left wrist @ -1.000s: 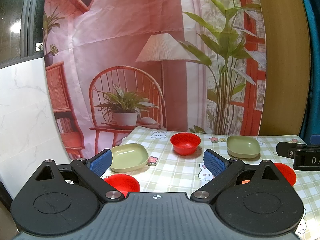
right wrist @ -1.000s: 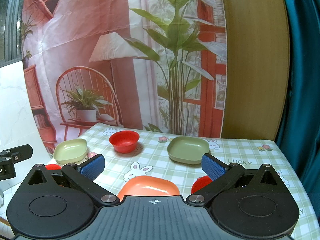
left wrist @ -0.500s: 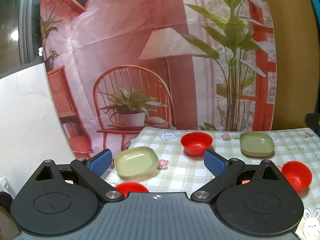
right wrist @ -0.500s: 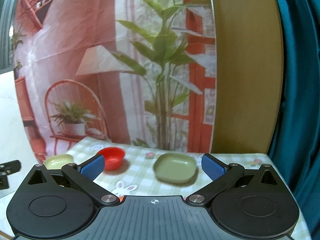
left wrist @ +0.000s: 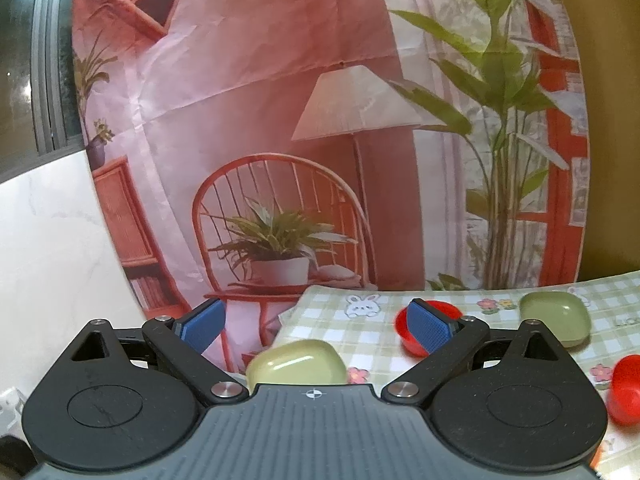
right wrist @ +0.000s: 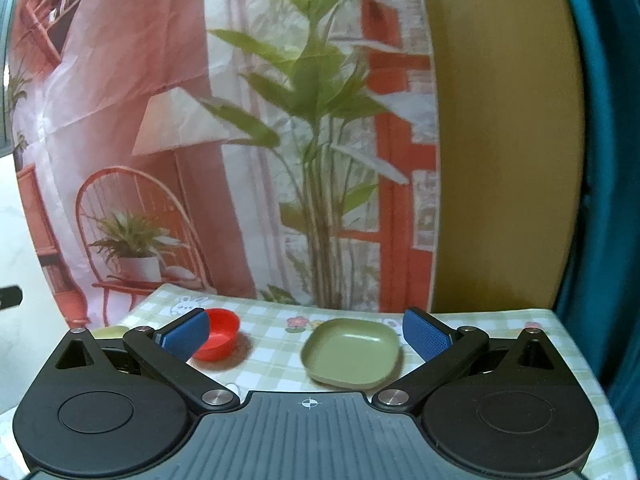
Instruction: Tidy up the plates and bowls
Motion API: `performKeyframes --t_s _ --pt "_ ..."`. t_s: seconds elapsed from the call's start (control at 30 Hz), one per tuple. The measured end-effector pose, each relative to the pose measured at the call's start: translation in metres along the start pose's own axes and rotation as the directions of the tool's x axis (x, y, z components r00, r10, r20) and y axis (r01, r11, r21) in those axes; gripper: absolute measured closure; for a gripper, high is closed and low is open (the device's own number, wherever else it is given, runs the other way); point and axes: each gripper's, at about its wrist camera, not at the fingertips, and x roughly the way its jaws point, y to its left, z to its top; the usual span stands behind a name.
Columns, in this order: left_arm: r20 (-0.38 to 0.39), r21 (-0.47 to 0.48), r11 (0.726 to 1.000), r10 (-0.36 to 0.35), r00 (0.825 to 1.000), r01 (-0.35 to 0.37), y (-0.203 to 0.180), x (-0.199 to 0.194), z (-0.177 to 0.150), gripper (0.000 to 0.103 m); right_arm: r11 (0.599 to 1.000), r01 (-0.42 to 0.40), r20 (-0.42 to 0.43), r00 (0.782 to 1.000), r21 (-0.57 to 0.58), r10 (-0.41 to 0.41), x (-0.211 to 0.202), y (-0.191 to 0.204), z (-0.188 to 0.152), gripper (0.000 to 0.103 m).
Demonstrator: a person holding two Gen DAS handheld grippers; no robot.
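Observation:
In the left wrist view my left gripper [left wrist: 316, 324] is open and empty above a light green square plate [left wrist: 296, 363] at the table's left edge. A red bowl [left wrist: 416, 330] sits behind its right finger, a darker green square plate [left wrist: 556, 322] lies further right, and another red bowl [left wrist: 626, 388] is at the right edge. In the right wrist view my right gripper [right wrist: 306, 334] is open and empty, with the darker green plate [right wrist: 352, 354] just ahead between its fingers. The red bowl [right wrist: 218, 334] sits behind its left finger. The light green plate [right wrist: 108, 332] peeks out at the left.
The table has a green checked cloth with rabbits [right wrist: 272, 344]. A printed backdrop [left wrist: 320, 140] hangs behind it. A wooden panel [right wrist: 500, 160] and a teal curtain [right wrist: 608, 160] stand at the right. A white marbled wall [left wrist: 48, 260] is on the left.
Both grippers have tilted upward and swung left, so less of the table shows. The orange plate and a near red bowl have dropped out of view. Both grippers stayed open.

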Motion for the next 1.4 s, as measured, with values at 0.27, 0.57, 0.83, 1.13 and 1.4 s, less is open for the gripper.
performKeyframes --t_s 0.27,0.57,0.83,1.13,1.4 --pt "-0.017 -0.047 0.998 0.044 0.999 -0.045 0.050 0.044 0.008 0.010 0.995 -0.095 -0.060 0.994 -0.029 0.093 0.052 0.046 -0.001 0.002" --pt "-0.088 -0.114 0.990 0.072 0.994 -0.082 0.111 0.099 -0.009 0.010 0.973 -0.210 -0.128 0.972 -0.092 0.197 0.118 0.121 -0.009 0.003" --pt "-0.221 -0.160 0.986 0.018 0.975 -0.055 0.137 0.169 -0.054 0.014 0.937 -0.322 -0.225 0.931 -0.137 0.287 0.186 0.194 -0.023 0.009" --pt "-0.346 -0.192 0.981 -0.061 0.936 -0.007 0.142 0.223 -0.093 0.019 0.922 -0.343 -0.352 0.898 -0.182 0.265 0.268 0.247 -0.037 0.023" --pt "-0.395 -0.276 0.961 -0.139 0.908 0.027 0.149 0.249 -0.112 0.044 0.912 -0.374 -0.431 0.860 -0.168 0.273 0.316 0.266 -0.056 0.037"
